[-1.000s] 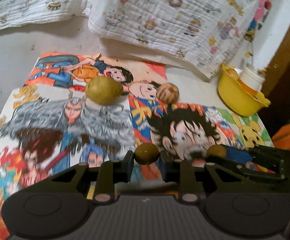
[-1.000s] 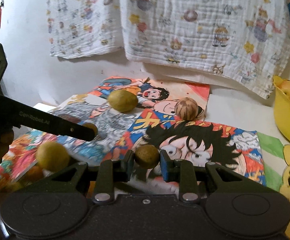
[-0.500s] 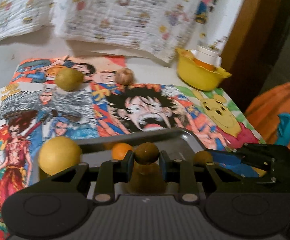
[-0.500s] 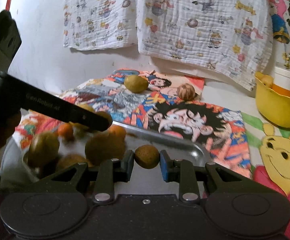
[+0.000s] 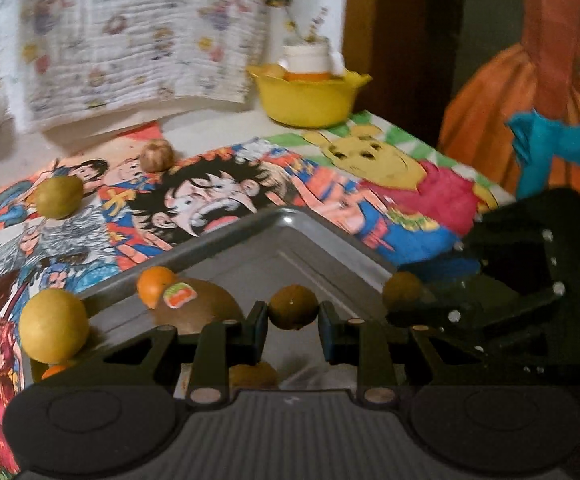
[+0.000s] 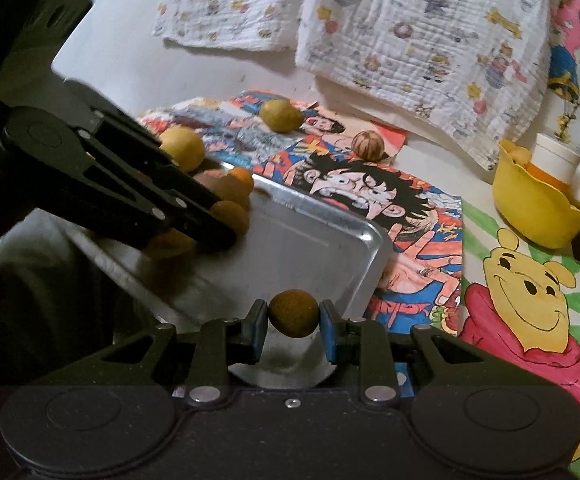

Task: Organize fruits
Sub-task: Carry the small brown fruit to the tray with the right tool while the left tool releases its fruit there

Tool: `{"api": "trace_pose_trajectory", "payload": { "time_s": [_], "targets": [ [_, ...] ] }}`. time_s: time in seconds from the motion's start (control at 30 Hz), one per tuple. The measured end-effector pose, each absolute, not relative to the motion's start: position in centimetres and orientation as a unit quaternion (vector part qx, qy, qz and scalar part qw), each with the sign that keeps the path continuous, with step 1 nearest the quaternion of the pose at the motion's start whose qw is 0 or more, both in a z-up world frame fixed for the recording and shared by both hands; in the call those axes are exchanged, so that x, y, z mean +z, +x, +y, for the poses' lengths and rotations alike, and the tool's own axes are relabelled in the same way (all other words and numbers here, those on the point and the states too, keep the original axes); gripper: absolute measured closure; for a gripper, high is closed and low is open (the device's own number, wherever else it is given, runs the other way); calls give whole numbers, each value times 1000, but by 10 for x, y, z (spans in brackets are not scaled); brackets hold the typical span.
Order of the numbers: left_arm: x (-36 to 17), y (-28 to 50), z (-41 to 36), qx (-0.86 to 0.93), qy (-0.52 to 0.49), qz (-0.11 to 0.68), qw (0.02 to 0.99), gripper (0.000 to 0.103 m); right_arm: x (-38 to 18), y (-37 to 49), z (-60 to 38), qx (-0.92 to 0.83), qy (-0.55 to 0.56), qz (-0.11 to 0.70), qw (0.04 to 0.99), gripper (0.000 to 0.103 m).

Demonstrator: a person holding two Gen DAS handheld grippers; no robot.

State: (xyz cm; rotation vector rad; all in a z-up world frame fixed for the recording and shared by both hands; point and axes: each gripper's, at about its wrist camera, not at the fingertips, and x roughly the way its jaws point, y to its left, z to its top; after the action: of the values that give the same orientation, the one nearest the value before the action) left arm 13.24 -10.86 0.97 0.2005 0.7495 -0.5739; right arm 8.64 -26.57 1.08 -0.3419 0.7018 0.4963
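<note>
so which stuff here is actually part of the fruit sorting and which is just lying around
Part of the job:
- metal tray
- small brown fruit in the left gripper
- small brown fruit in the right gripper
- green fruit and round tan fruit on the mat

Just lying about:
- cartoon mat
- yellow bowl
- patterned cloths

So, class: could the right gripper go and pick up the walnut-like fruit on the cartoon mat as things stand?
Probably not yet. The right gripper is already shut on a small brown fruit, so it must release that first. The path to the walnut-like fruit itself looks free.
</note>
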Motion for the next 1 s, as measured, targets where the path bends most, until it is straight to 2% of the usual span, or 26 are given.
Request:
{"api": "trace_pose_trajectory", "payload": {
  "time_s": [0.3,0.9,0.93,1.0],
  "targets": [
    [3,128,-128,-304,169,380,857,73,5,90,-262,236,-187,355,885,73],
    [-2,133,-131,-309,191,398,842,72,6,90,-261,237,-200,356,881,73],
    [-2,133,-132,-311,193,397,842,71,7,90,-261,237,-201,357,881,73],
    [-1,132,-131,-313,199,394,841,60,7,90,-261,236,-201,356,882,72]
  ]
}}
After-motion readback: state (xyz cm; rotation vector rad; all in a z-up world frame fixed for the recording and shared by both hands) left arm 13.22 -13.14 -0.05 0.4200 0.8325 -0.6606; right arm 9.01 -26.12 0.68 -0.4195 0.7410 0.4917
